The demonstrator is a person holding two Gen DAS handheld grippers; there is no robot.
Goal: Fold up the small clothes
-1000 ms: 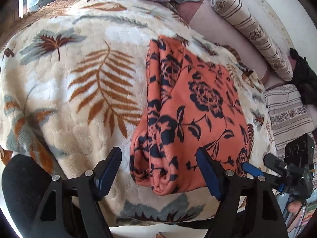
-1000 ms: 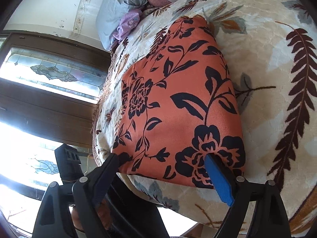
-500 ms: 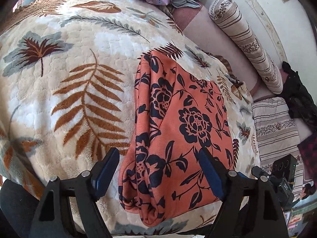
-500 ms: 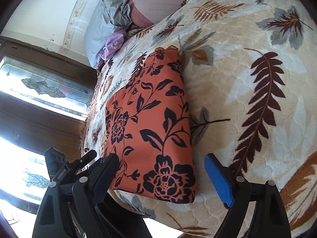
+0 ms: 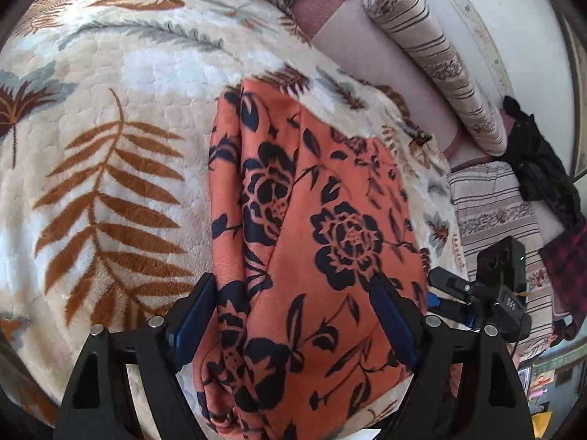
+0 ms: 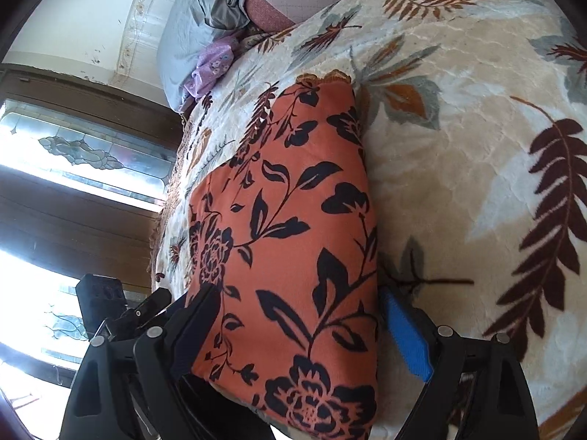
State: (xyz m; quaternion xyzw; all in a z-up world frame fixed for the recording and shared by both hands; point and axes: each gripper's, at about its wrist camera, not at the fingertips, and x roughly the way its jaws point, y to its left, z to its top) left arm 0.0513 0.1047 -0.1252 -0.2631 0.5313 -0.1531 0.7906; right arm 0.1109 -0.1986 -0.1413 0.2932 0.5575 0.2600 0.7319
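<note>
An orange garment (image 5: 330, 201) with a black flower print lies folded into a long rectangle on the leaf-patterned blanket (image 5: 110, 110). My left gripper (image 5: 293, 319) hangs open over its near end: one finger is at the thick folded left edge, the other is over the cloth's right part. In the right wrist view the same garment (image 6: 293, 201) runs away from me. My right gripper (image 6: 302, 333) is open astride it, with the blue pad just outside the right edge. Neither gripper's pads press the cloth. Each gripper shows at the edge of the other's view.
A striped bolster (image 5: 433, 55) and a striped cushion (image 5: 491, 212) lie along the wall at the right. A black garment (image 5: 539, 157) lies past them. Grey and purple clothes (image 6: 205, 36) are piled at the far end of the bed. A window (image 6: 73, 154) stands beside the bed.
Both grippers have moved forward and down toward the garment's near end, so it now fills the space between their fingers. The left jaws stand slightly wider. The garment has not shifted.
</note>
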